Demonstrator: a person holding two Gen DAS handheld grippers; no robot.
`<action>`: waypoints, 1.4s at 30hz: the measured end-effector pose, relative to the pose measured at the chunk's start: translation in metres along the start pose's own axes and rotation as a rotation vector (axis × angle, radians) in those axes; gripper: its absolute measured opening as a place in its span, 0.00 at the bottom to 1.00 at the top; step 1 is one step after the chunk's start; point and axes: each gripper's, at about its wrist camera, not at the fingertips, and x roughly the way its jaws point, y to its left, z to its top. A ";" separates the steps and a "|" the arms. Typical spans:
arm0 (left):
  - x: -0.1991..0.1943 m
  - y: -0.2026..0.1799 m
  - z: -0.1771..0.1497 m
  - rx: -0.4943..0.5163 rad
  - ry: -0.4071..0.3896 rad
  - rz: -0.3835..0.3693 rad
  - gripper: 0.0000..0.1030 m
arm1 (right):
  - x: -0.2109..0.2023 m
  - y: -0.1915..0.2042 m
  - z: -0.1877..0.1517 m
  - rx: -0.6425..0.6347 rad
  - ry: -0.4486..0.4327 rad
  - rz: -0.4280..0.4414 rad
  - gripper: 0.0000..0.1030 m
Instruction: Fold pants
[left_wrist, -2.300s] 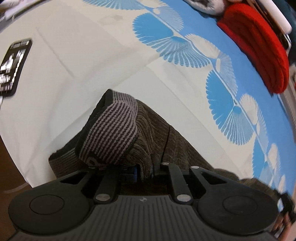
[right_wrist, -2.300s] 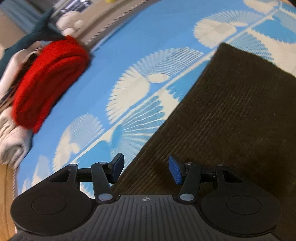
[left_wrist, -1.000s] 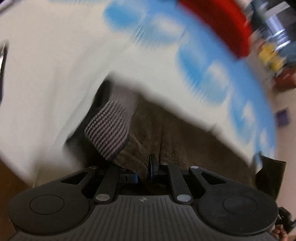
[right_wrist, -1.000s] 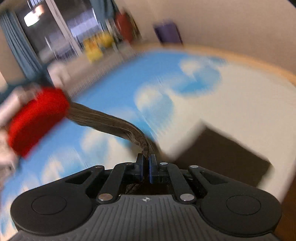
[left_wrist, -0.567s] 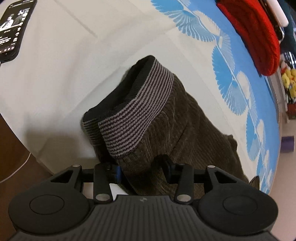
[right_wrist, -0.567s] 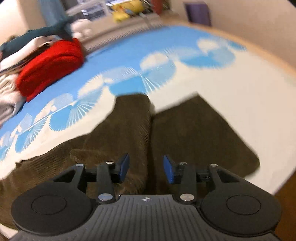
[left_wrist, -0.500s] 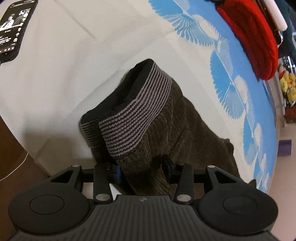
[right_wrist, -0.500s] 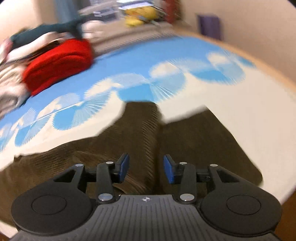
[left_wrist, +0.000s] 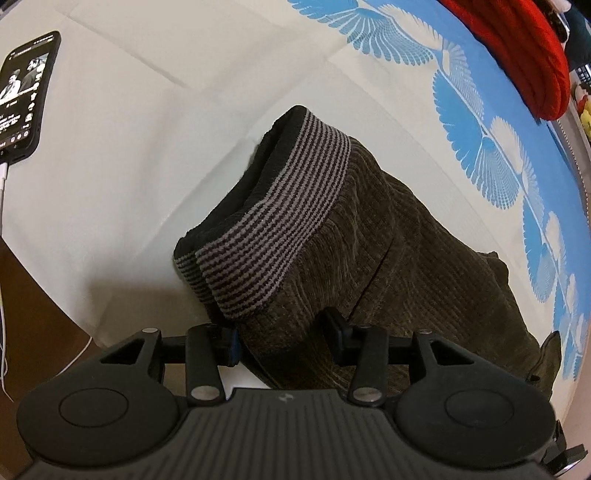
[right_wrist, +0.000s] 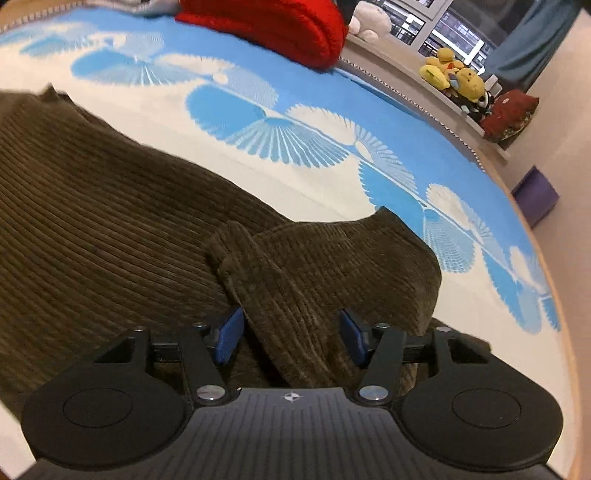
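**Pants doubled over, both grips let go**

Pants lying on the bed near its edge, folded leg over leg, striped waistband stacked in two layers toward the phone corner. Cuffs resting overlapped but skewed at the other end, below the blue fan pattern. Left gripper spread wide, straddling the hip fabric just behind the waistband without pinching it. Right gripper likewise parted over the cuff end, a ridge of corduroy lying loose between the pads. Probably hovering to check the lie before a crosswise fold. Compared with a second ago: both then clamped shut on cloth and swinging it through the air, now released and settled. Red blanket bunched at the far edge, well apart.
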 end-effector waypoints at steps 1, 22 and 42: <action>0.000 -0.002 0.000 0.008 -0.003 0.006 0.43 | 0.002 -0.004 0.003 0.020 0.005 0.004 0.13; -0.020 -0.002 0.001 0.019 -0.042 -0.018 0.34 | -0.041 -0.213 -0.191 1.544 0.190 -0.090 0.43; -0.026 0.006 0.002 0.023 -0.047 -0.051 0.16 | -0.052 -0.222 -0.213 1.638 0.205 -0.167 0.07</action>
